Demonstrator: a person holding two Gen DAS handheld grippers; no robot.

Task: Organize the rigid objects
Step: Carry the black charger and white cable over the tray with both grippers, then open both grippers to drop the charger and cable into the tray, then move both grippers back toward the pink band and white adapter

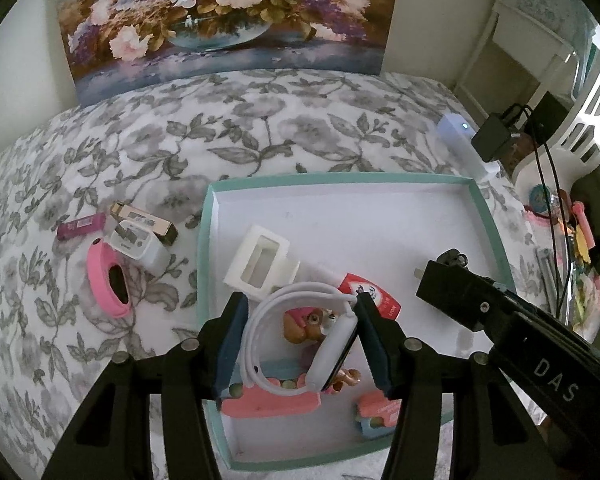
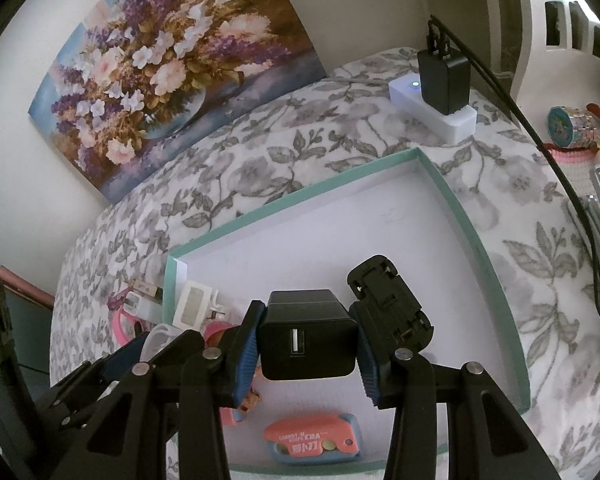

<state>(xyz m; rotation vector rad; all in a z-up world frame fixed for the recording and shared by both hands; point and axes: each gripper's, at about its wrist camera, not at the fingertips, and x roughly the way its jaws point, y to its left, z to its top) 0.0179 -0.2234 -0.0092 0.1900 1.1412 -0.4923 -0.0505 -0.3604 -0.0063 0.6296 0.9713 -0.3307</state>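
A teal-rimmed tray (image 1: pixel 496 236) with a white floor lies on the floral cloth; it also shows in the right wrist view (image 2: pixel 496 280). My left gripper (image 1: pixel 300 344) is shut on a white smartwatch (image 1: pixel 332 354) with a looped band, held over the tray's near left part. Under it lie a toy dog figure (image 1: pixel 304 326), a red pack (image 1: pixel 380 298), a white adapter (image 1: pixel 262 262) and pink-and-blue carrot knives (image 1: pixel 376 410). My right gripper (image 2: pixel 308 344) is shut on a black USB charger (image 2: pixel 308 336) above the tray. A black clip (image 2: pixel 392 300) lies just right of it.
Left of the tray lie a pink band (image 1: pixel 106 276), a white charger (image 1: pixel 140 246), a gold box (image 1: pixel 144 218) and a magenta stick (image 1: pixel 80 226). A white power strip (image 2: pixel 432 114) with a black plug stands behind the tray. A flower painting (image 1: pixel 228 20) leans on the wall. Clutter sits at the right.
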